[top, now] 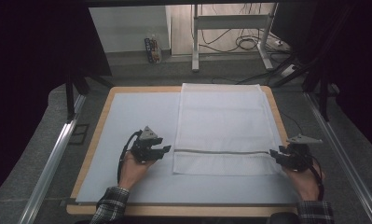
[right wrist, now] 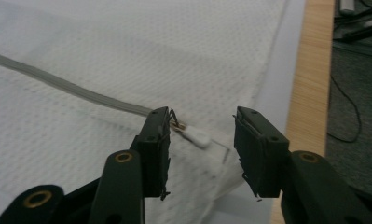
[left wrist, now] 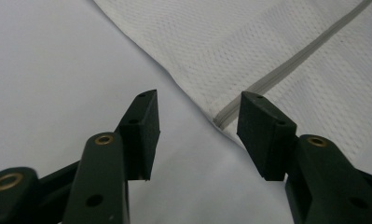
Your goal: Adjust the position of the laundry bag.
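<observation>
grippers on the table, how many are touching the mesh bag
0 for certain. The left gripper is open beside the mesh bag's left edge; the right gripper is open around its zipper pull, contact unclear.

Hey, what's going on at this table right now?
A person holds a gripper in each hand at a white mesh bag lying flat on the table. The left gripper is open at the zipper's left end, the right gripper open around the zipper pull at the right end. Neither has closed on anything yet.
</observation>
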Motion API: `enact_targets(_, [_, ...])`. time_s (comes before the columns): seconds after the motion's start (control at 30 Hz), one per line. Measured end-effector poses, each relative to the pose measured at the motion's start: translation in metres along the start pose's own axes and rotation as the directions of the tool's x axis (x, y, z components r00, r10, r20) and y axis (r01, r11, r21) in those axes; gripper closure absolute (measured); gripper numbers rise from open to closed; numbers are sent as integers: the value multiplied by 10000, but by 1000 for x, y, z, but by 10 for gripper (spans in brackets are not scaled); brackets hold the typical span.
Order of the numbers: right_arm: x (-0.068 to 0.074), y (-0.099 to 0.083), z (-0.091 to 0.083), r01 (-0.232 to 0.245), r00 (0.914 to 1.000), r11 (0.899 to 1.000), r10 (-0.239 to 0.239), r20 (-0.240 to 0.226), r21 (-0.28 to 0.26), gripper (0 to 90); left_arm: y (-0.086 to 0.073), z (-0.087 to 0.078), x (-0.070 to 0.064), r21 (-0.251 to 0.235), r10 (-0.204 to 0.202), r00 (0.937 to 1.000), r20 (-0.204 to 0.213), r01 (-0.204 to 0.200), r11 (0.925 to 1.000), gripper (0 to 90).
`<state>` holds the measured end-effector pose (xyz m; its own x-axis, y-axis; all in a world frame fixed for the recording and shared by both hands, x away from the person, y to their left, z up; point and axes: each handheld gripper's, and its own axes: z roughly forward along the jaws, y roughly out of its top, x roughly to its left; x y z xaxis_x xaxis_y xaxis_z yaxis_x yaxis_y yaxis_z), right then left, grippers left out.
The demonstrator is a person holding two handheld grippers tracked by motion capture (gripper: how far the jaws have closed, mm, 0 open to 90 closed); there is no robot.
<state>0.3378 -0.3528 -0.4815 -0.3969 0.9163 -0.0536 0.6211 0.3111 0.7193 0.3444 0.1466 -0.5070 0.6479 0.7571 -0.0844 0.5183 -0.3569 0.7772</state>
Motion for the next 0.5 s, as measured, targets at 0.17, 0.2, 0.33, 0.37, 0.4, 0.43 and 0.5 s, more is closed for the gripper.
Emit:
enact_targets(0.17, [-8, 1, 4, 2, 9997, 10000, -4, 243, 73, 650, 4, 10, 4, 190, -118, 9998, -160, 121, 9997, 502])
enact_targets(0.2, [-9, 2, 5, 22, 9996, 10000, -25, 268, 81, 661, 5, 12, 5, 180, -158, 9997, -204, 162, 9997, 510])
enact_targets(0.33, [-12, 2, 14, 197, 9994, 9996, -203, 293, 203, 716, 8, 21, 8, 213, -285, 9995, -138, 288, 9994, 579])
enact_targets(0.37, [-13, 3, 16, 239, 9993, 9994, -246, 291, 260, 721, 9, 23, 8, 261, -289, 9995, -125, 292, 9992, 582])
enact_targets(0.4, [-13, 3, 17, 253, 9992, 9992, -263, 309, 300, 724, 10, 26, 8, 300, -313, 9994, -113, 316, 9990, 582])
enact_targets(0.43, [-13, 3, 17, 253, 9992, 9992, -263, 309, 300, 724, 10, 26, 8, 300, -313, 9994, -113, 316, 9990, 582])
enact_targets(0.5, [-14, 4, 20, 239, 9992, 9993, -248, 299, 302, 723, 13, 32, 8, 326, -307, 9995, -86, 310, 9990, 581])
